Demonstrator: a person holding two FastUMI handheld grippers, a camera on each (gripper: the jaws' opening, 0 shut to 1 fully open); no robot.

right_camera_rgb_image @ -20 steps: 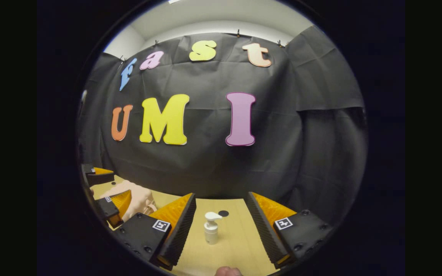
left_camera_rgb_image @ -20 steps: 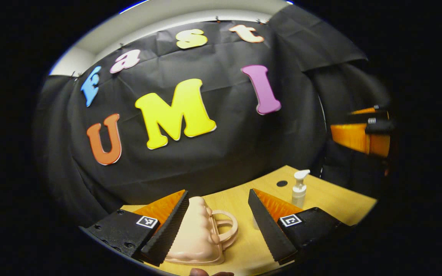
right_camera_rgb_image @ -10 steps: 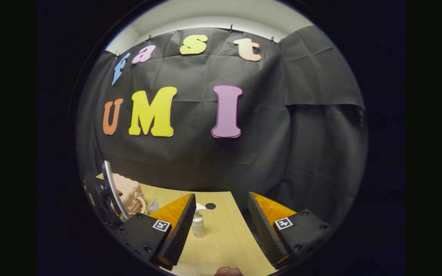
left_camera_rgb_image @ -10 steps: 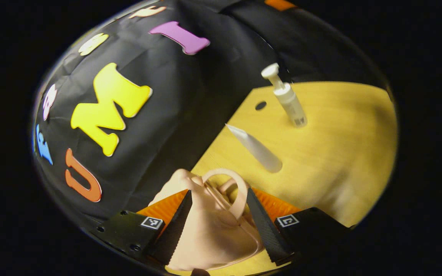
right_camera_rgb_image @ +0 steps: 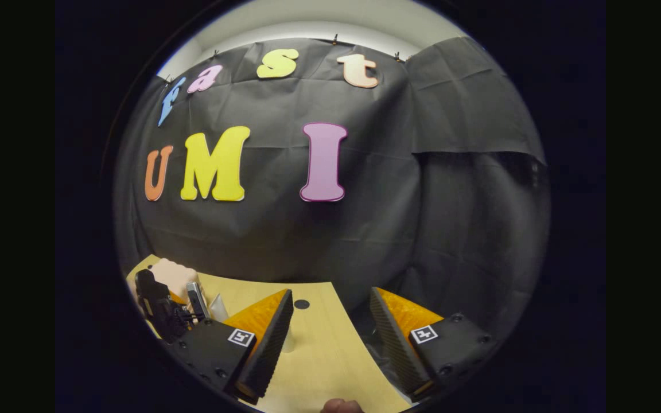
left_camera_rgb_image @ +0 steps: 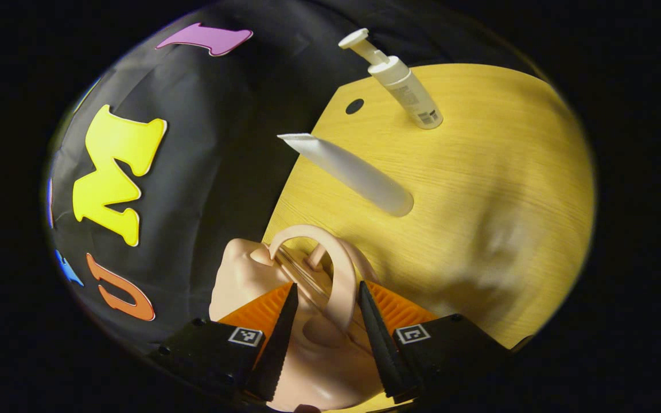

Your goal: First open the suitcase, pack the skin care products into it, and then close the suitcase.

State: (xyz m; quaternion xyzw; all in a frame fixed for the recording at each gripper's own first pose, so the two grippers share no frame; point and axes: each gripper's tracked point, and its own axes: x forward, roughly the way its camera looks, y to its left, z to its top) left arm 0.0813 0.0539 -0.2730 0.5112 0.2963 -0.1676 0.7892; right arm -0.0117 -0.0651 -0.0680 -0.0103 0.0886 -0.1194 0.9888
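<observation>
Straddling the suitcase (left_camera_rgb_image: 307, 355) handle (left_camera_rgb_image: 339, 275), the left gripper's (left_camera_rgb_image: 323, 344) jaws seem narrowly apart; right gripper's (right_camera_rgb_image: 330, 344) jaws gape.

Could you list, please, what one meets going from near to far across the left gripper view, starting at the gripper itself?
left gripper → pink suitcase with its handle between the fingers → white tube → pump bottle standing on the wooden table
</observation>
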